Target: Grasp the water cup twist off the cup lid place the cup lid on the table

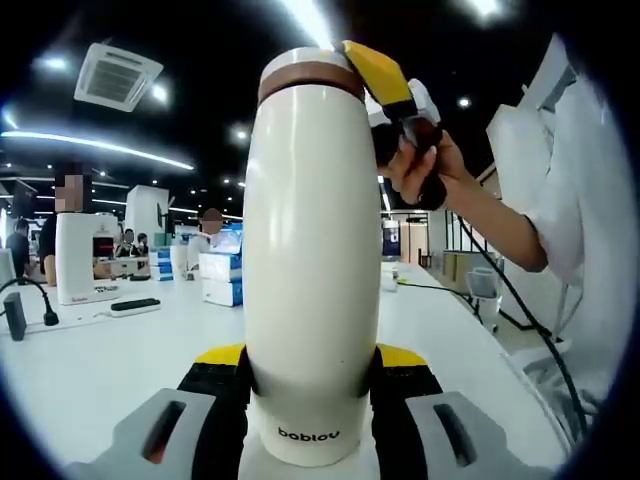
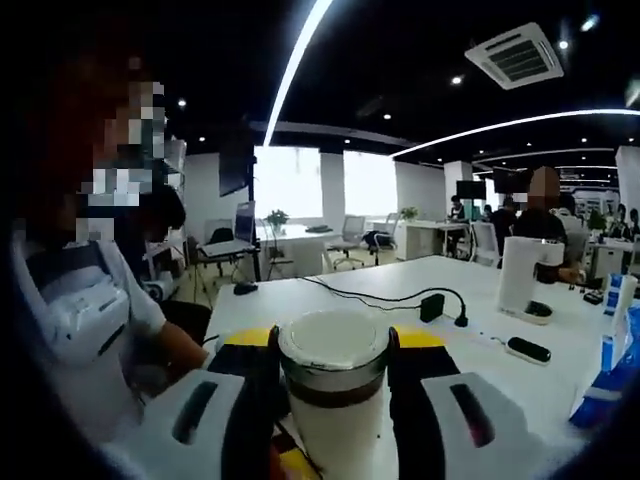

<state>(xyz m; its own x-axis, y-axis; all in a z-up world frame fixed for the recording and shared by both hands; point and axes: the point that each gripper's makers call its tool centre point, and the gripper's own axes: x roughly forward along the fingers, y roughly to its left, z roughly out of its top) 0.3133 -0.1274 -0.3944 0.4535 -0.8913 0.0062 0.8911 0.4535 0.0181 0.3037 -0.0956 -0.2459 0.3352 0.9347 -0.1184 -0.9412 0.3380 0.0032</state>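
Left claw grips cup — right claw clamps lid

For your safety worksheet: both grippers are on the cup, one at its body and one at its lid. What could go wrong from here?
1. The left gripper clamps the smooth, rounded cup low on its body, so twisting may spin or tip it.
2. The right gripper holds only the lid; it could slip, or drop once loose.
3. A cable lies across the table, which could snag the lid when it is set down.
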